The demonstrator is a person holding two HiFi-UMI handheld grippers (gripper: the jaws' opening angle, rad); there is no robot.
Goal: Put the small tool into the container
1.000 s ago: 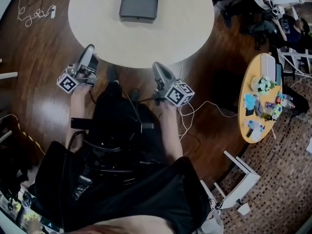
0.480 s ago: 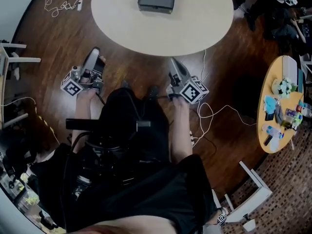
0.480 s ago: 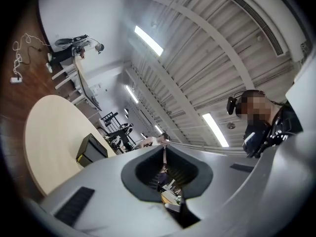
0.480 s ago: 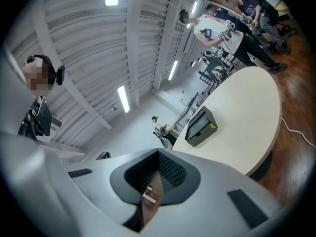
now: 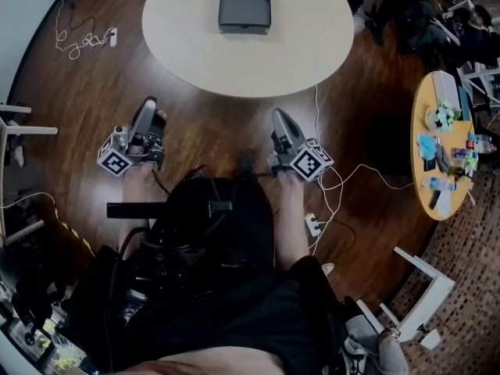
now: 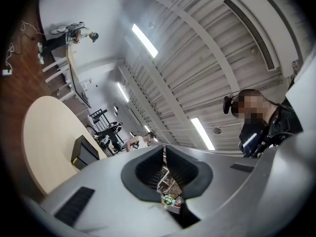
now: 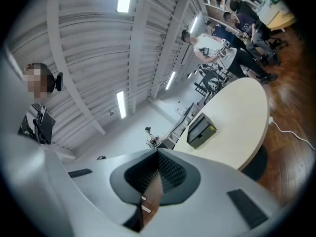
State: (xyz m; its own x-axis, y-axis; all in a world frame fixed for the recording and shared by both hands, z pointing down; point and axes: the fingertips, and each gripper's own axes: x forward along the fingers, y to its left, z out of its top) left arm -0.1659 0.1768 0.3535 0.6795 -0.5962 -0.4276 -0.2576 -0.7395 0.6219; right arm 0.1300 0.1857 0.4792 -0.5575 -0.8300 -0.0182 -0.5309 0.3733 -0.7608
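No legible txt or nos.

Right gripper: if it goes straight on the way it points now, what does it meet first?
Probably the round table, whose near edge lies ahead of the right gripper; heights are unclear.

1. The left hand-held gripper (image 5: 148,106) is held out ahead of the body. It points toward 1 o'clock, jaws closed together, nothing between them.
2. The right hand-held gripper (image 5: 280,116) points toward 11 o'clock, jaws likewise closed and empty.
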